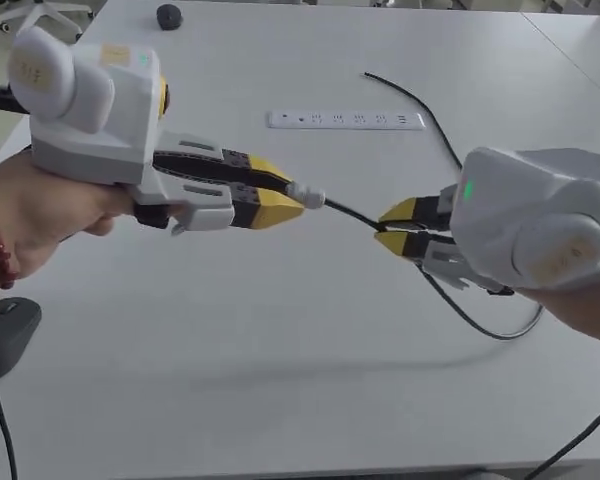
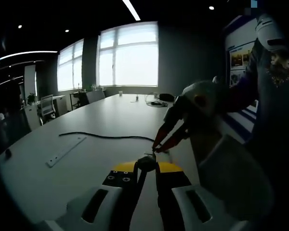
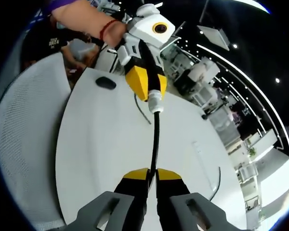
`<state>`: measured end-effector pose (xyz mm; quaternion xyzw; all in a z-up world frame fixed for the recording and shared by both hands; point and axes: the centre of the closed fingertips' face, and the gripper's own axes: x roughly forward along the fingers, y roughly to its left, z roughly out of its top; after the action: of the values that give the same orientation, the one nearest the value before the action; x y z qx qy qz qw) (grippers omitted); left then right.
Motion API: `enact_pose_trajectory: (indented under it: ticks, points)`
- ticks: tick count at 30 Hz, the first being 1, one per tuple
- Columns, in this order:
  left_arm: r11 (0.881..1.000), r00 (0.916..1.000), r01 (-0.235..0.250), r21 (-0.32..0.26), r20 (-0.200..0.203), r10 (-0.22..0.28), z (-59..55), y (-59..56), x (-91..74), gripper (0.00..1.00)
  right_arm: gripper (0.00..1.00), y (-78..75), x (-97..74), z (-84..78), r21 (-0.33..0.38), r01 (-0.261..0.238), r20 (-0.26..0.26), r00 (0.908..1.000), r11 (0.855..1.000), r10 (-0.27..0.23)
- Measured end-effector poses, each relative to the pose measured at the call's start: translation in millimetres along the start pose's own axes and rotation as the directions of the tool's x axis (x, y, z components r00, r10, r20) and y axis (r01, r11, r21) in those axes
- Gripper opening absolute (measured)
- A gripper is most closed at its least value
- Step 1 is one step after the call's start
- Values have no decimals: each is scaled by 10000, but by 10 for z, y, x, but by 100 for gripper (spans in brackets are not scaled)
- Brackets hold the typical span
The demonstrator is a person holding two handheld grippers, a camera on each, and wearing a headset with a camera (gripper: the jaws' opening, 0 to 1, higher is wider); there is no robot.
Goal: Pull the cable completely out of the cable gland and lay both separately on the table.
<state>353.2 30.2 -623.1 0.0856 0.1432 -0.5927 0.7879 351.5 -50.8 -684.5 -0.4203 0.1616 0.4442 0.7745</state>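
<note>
A white cable gland (image 1: 307,194) sticks out of my left gripper (image 1: 280,197), which is shut on it above the table. A black cable (image 1: 348,211) runs out of the gland's tip to my right gripper (image 1: 388,228), which is shut on the cable a short way from the gland. Seen from the right gripper view, the gland (image 3: 155,99) hangs from the left gripper (image 3: 147,89) and the cable (image 3: 155,144) runs straight down between my own jaws (image 3: 153,174). The left gripper view has the gland (image 2: 146,162) between its yellow tips, with the right gripper (image 2: 157,146) just beyond.
The cable's slack loops under my right hand (image 1: 490,330) and trails back across the white table (image 1: 280,330). A white power strip (image 1: 345,121) lies at the back middle. A dark round object (image 1: 169,16) sits far back left, a black mouse (image 1: 5,335) at the left edge.
</note>
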Motion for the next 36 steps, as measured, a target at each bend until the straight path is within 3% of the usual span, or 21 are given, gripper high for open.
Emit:
enact_pose_trajectory:
  ticks: [6,15,18,27,36]
  points:
    - [9999,9999,-160,4,-10,160,6,41,-47,16,0,114,70,-377,553,-226,-693,9972,9982,264]
    - [9994,9993,-353,-31,140,354,61,72,-116,16,0,216,131,-640,1003,-414,-1175,9917,9941,532]
    - [9995,9995,-294,132,-71,295,35,42,-109,16,0,224,135,-639,1173,-418,-1096,9925,9922,547]
    - [9988,9984,-469,-120,301,472,128,57,-148,16,0,266,162,-746,1356,-487,-1320,9890,9896,667]
    - [9992,9992,-367,-151,153,369,81,-28,-62,16,0,347,215,-821,1610,-632,-1422,9860,9849,865]
